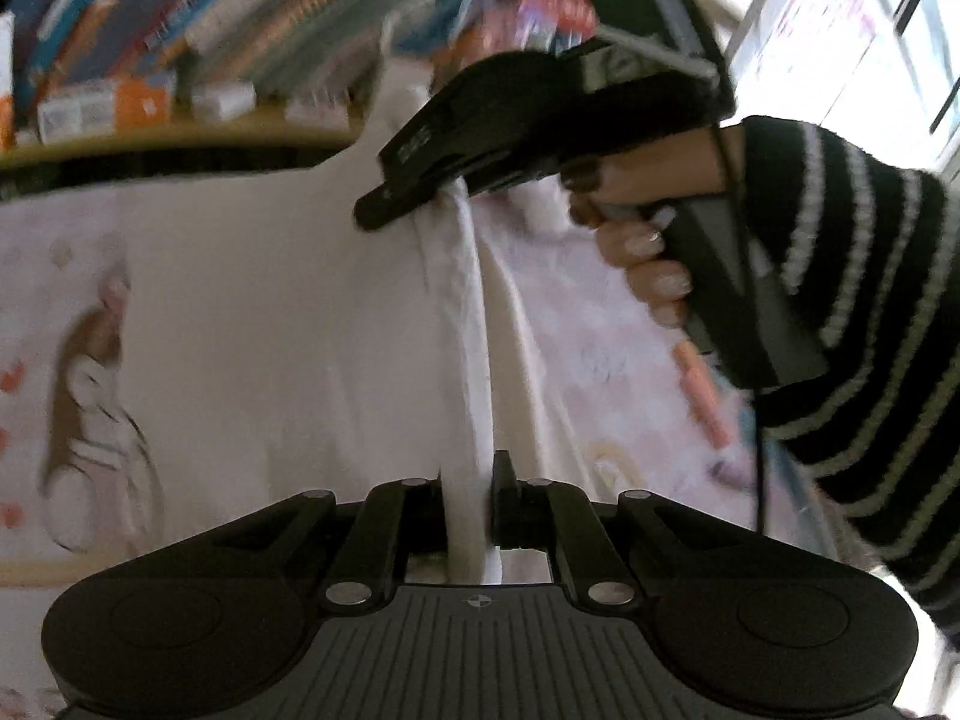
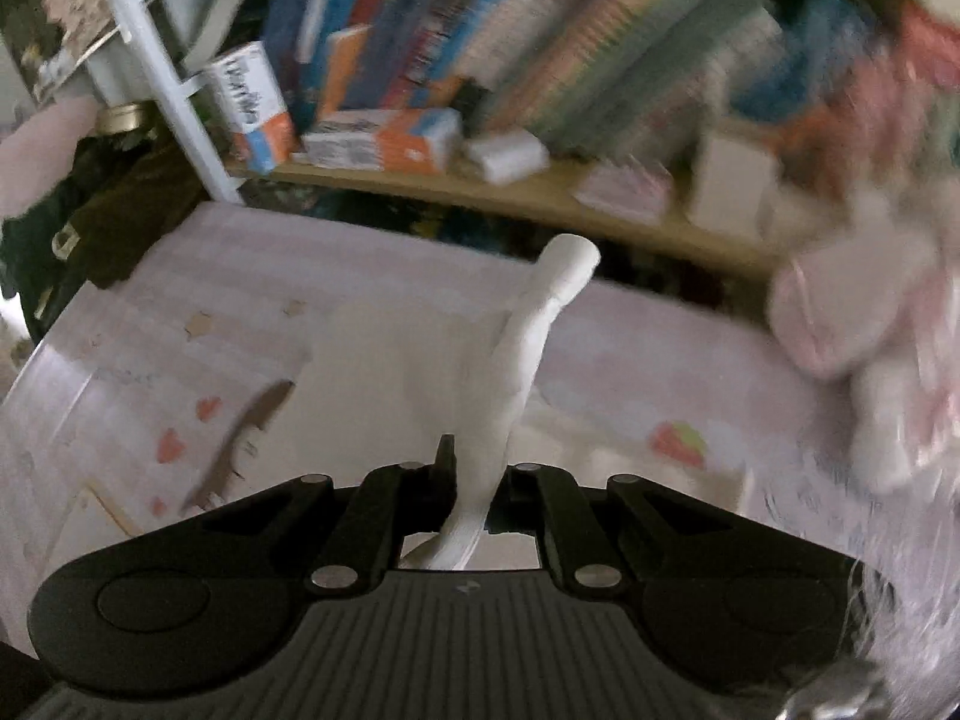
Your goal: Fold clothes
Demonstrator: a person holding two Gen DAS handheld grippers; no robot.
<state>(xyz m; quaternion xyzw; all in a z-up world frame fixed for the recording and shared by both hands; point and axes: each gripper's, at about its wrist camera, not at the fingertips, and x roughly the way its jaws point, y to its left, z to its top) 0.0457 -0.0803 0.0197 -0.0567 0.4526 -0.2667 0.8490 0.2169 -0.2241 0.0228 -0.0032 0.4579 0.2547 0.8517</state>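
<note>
Pretty much everything at the back is motion-smeared: the books [image 2: 540, 60] on the shelf are just coloured streaks, no titles readable. The pink plush thing [image 2: 870, 324] on the right of the right wrist view is too blurred to tell what it is, and the frame edge cuts it off. On the bedsheet [image 1: 240, 300], the cartoon print [image 1: 96, 396] is a smudge. The white garment [image 1: 468, 360] disappears between the left gripper [image 1: 471, 516] fingers, so its held end is hidden.
</note>
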